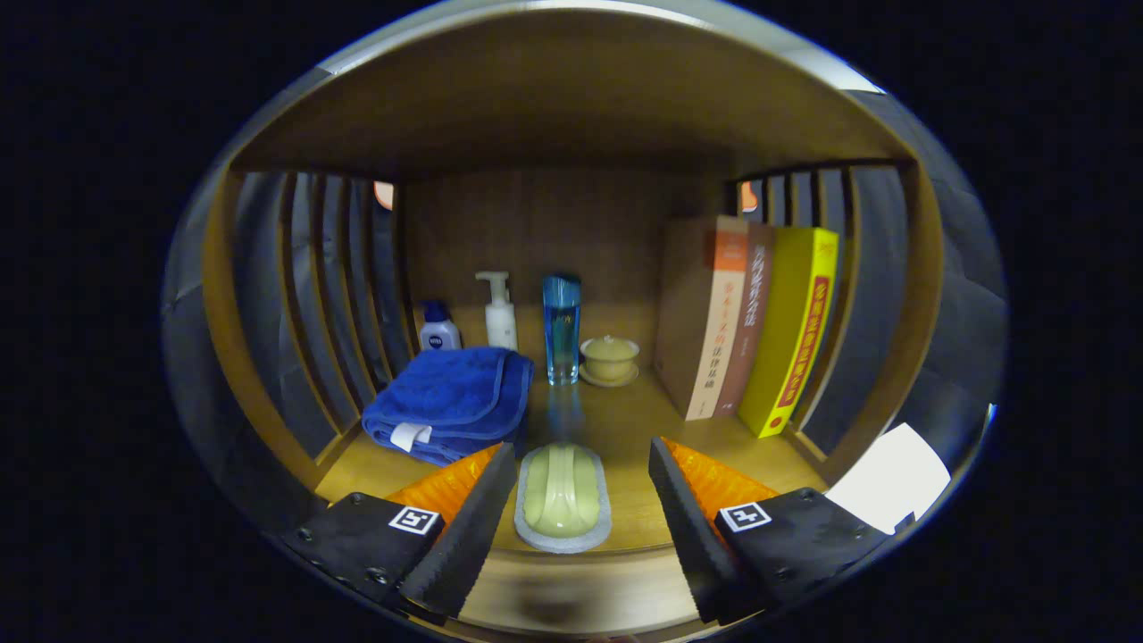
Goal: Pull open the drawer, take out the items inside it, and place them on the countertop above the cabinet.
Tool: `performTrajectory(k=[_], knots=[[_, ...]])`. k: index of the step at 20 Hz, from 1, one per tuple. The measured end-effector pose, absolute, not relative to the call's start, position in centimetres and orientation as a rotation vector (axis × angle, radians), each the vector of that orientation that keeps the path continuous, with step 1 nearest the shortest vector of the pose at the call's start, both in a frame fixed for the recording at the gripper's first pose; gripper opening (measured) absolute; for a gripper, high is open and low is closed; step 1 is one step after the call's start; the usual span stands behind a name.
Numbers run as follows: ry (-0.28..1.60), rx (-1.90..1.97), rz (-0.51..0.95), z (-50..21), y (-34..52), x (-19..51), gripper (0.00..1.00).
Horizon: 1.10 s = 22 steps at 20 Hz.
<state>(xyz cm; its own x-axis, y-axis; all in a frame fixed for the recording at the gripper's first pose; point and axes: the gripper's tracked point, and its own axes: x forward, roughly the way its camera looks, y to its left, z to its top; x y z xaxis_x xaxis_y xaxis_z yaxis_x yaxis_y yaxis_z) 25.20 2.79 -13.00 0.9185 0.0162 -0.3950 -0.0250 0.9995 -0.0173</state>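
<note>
While the gripper [571, 513] hangs at the lower centre of the gripper view, its jaws stand wide apart and grip nothing. Between them, at the front edge of the wooden desk [625, 424] under a wooden shelf roof, lies a pale green soap bar on a grey oval dish [563, 496]; the dish sits clear of both fingers, and I cannot tell whether any of it is touched.

Just left of centre, a folded blue terry towel [451, 402] lies close beside the left finger. Behind it, in the middle of the frame, stand a small white bottle with a blue cap [438, 329], a white pump bottle [499, 313], a tall clear-blue glass bottle [562, 329] and a small lidded beige ceramic cup on a saucer [610, 359]. At the right of centre three upright books [750, 317], brown, dark red and yellow, lean on the slatted side wall [857, 295].

No drawer or handle appears here, so how far the task stands is unclear.

As a judgement: if the soap dish has just been set down, backing out crookedly could catch its rim and drag it off the front edge. A left drift would snag the towel. Pushing forward risks toppling the tall blue bottle, which looks narrow-based and would knock the cup or pump bottle beside it.
</note>
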Motion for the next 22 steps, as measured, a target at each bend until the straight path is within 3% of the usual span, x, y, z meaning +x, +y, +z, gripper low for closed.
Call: performTrajectory(k=[9,22], knots=[[0.157,0.031,0.012,-4.7,0.6,13.1,0.98],[0.057,0.048,-0.015,-9.7,0.4,-0.6,0.98]])
